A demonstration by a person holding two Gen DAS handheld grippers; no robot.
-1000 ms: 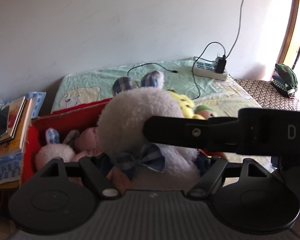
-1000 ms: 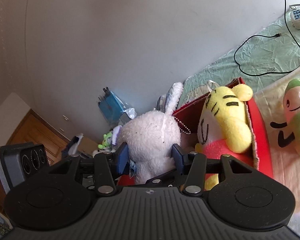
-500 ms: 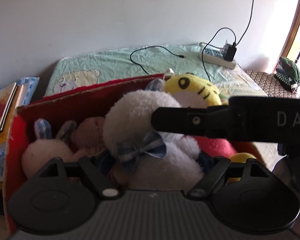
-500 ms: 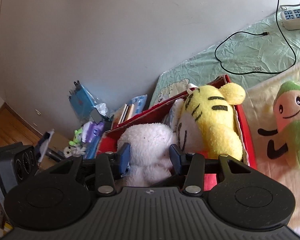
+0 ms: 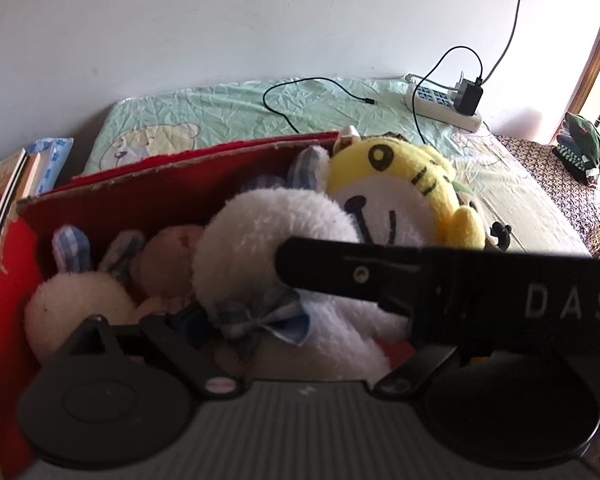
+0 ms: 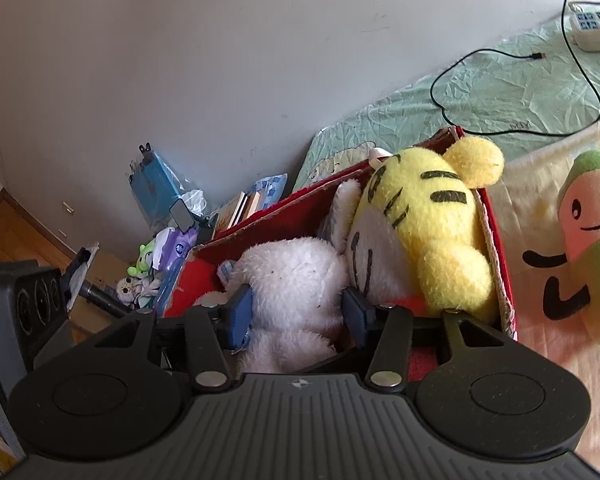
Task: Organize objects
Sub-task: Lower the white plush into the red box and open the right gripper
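A white rabbit plush [image 5: 276,232] with a blue checked bow sits low inside the red cardboard box [image 5: 160,184]. My left gripper [image 5: 300,332] grips its body from the front. In the right wrist view my right gripper [image 6: 296,312] is shut on the same rabbit [image 6: 296,272], blue pads pressed into the fur on both sides. The right gripper's black body [image 5: 460,280] crosses the left wrist view and hides my left gripper's right finger. A yellow tiger plush [image 6: 420,208] lies against the rabbit at the box's right end.
A smaller rabbit plush [image 5: 76,296] and a brownish plush [image 5: 168,256] fill the box's left end. A green and peach plush [image 6: 592,216] lies on the bed beside the box. A power strip [image 5: 440,104] with cables sits at the back. Books [image 5: 4,192] are stacked left.
Both grippers have come down with the white rabbit, from above the box rim to inside the box next to the tiger. Both still grip it.
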